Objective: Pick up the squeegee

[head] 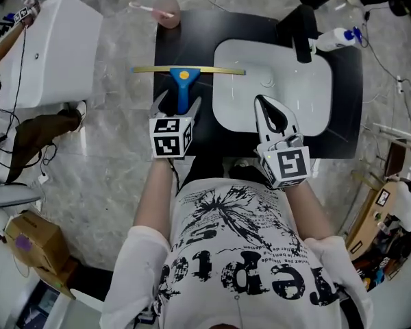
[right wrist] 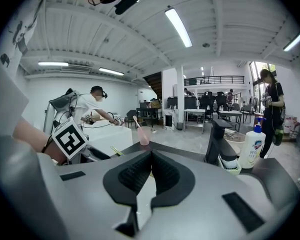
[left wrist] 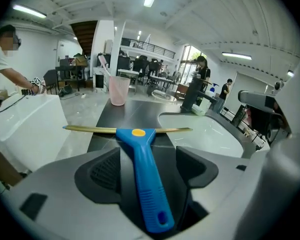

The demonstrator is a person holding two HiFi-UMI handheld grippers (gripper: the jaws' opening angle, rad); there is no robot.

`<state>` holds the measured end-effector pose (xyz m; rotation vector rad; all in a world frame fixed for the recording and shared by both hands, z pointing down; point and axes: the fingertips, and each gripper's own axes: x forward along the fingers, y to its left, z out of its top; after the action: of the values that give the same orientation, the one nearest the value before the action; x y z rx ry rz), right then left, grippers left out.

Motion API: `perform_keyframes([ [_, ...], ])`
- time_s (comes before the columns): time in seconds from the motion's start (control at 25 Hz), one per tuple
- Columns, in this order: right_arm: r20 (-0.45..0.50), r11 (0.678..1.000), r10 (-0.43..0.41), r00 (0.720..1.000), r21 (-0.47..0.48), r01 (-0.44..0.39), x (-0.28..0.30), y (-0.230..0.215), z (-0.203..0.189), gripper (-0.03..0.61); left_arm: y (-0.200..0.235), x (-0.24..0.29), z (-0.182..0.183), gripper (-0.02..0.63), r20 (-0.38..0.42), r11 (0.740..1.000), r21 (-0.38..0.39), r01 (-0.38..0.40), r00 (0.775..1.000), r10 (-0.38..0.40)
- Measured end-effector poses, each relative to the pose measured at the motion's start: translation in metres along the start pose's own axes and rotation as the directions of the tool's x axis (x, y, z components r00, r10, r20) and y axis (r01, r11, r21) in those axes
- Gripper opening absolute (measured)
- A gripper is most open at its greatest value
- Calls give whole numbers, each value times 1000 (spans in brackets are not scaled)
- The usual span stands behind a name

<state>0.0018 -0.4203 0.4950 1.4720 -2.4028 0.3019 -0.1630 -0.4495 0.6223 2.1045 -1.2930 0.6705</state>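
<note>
The squeegee [head: 183, 81] lies flat on the black counter [head: 192, 33], left of the sink. It has a blue handle [left wrist: 146, 184] with a yellow dot and a long brass-coloured blade [left wrist: 90, 129] across its far end. My left gripper [head: 177, 105] is open and straddles the handle. The handle lies between the two dark pads [left wrist: 102, 171], with a gap on each side. My right gripper [head: 269, 103] hovers over the near part of the sink basin. It is shut, its tips [right wrist: 151, 156] meet, and it holds nothing.
A white sink [head: 315, 81] is set into the counter, with a black faucet [head: 301, 33] and a soap bottle [head: 335, 40] behind it. A pink cup with a toothbrush [head: 168, 11] stands at the far left corner. A white unit [head: 55, 46] stands left of the counter.
</note>
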Motion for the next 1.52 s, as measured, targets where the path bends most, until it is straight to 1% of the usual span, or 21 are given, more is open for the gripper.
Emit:
perform_keyframes([
  [0.12, -26, 1000, -18, 1000, 14, 18, 14, -5, -6, 15, 6, 20, -1, 342, -49, 1000, -6, 9, 999, -9],
  [0.24, -44, 999, -26, 999, 28, 27, 23, -11, -13, 15, 4, 36, -2, 342, -76, 1000, -11, 24, 997, -25],
  [0.32, -53, 999, -26, 998, 34, 28, 26, -14, -16, 14, 6, 43, -4, 328, -89, 1000, 14, -14, 996, 15],
  [0.36, -56, 999, -27, 998, 35, 29, 27, -15, -17, 15, 8, 45, -6, 309, -97, 998, 33, -47, 994, 50],
  [0.44, -59, 999, -33, 998, 35, 35, 26, -19, -17, 15, 11, 48, -11, 249, -110, 993, 56, -104, 988, 110],
  [0.48, -61, 999, -37, 997, 36, 39, 25, -21, -16, 15, 11, 49, -11, 249, -114, 991, 56, -118, 986, 124],
  [0.6, -59, 998, -45, 997, 38, 48, 23, -30, -13, 15, 11, 49, -11, 239, -106, 989, 45, -139, 984, 143],
  [0.64, -57, 998, -45, 997, 36, 48, 22, -32, -11, 15, 12, 48, -9, 225, -101, 988, 38, -150, 983, 153],
  [0.76, -55, 999, -41, 998, 32, 43, 18, -37, -8, 14, 18, 45, -6, 143, -104, 982, 8, -191, 976, 191],
  [0.92, -46, 999, -38, 998, 32, 40, 10, -45, -4, 15, 16, 44, -7, 138, -105, 979, -14, -203, 974, 200],
  [1.04, -36, 999, -33, 999, 29, 34, 2, -52, 0, 15, 4, 34, -8, 138, -113, 979, -46, -198, 975, 192],
  [1.12, -26, 999, -27, 999, 22, 27, -5, -55, 3, 14, -5, 25, -6, 138, -97, 977, -62, -202, 976, 195],
  [1.28, 0, 1000, -13, 1000, 8, 13, -20, -60, 14, 15, -27, 5, 12, 138, -26, 978, -55, -202, 979, 200],
  [1.4, 24, 1000, 0, 1000, -2, 0, -35, -63, 25, 15, -45, -14, 36, 140, 52, 980, -35, -195, 979, 197],
  [1.52, 62, 1000, 5, 998, -10, -4, -54, -68, 42, 14, -65, -38, 67, 140, 141, 981, -3, -196, 971, 195],
])
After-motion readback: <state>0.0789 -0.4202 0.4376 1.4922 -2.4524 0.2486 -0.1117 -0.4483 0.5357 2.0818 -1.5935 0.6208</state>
